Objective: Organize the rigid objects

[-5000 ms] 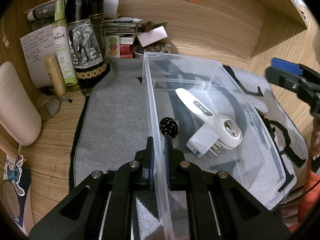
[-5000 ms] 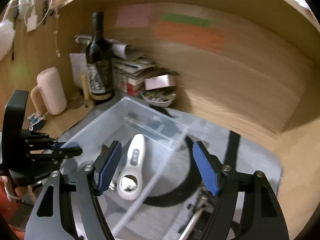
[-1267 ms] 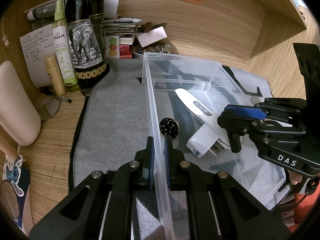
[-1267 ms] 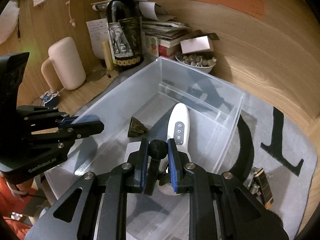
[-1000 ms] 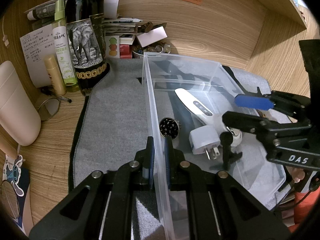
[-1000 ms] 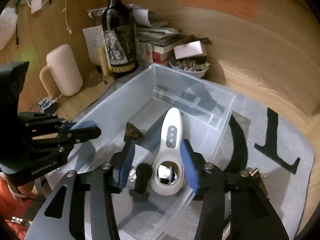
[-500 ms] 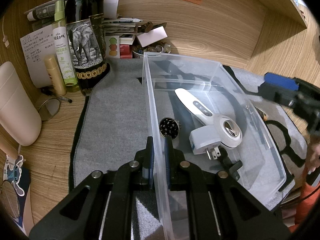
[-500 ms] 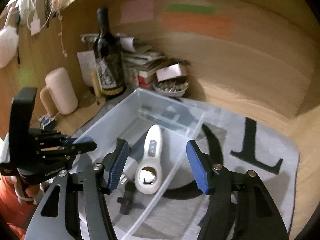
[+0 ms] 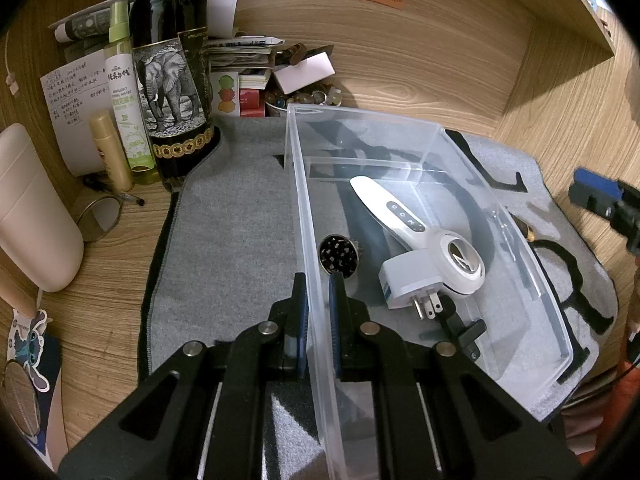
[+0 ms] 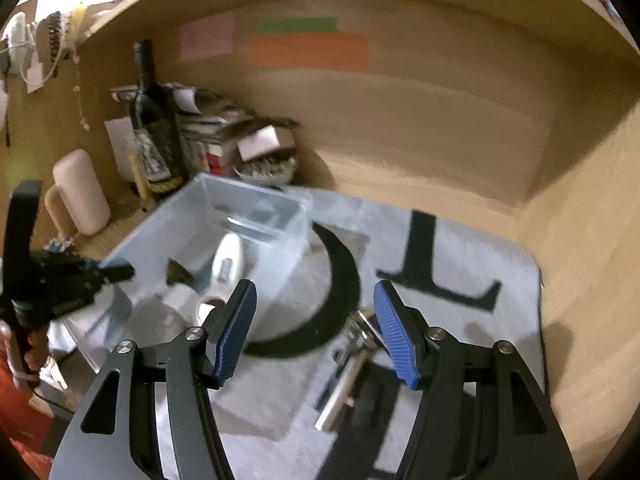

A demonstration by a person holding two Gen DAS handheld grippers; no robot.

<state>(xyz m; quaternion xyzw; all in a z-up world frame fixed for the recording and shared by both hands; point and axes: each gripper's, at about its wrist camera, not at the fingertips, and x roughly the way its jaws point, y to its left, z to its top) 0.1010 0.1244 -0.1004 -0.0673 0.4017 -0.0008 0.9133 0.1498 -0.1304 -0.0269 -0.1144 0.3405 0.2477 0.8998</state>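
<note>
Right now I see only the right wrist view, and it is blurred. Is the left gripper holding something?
Observer: Yes. The left gripper is shut on the near side wall of the clear bin, one finger inside and one outside.
Operator: What lies inside the bin?
Observer: A white handheld device, a white plug adapter touching its round head, a round studded piece and a small black part.

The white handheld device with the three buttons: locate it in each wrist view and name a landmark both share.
Left wrist view: the white handheld device lies diagonally inside the clear bin, right of centre.
Right wrist view: blurred, left of centre, inside the bin.
Shared landmark: the dark wine bottle.
</note>
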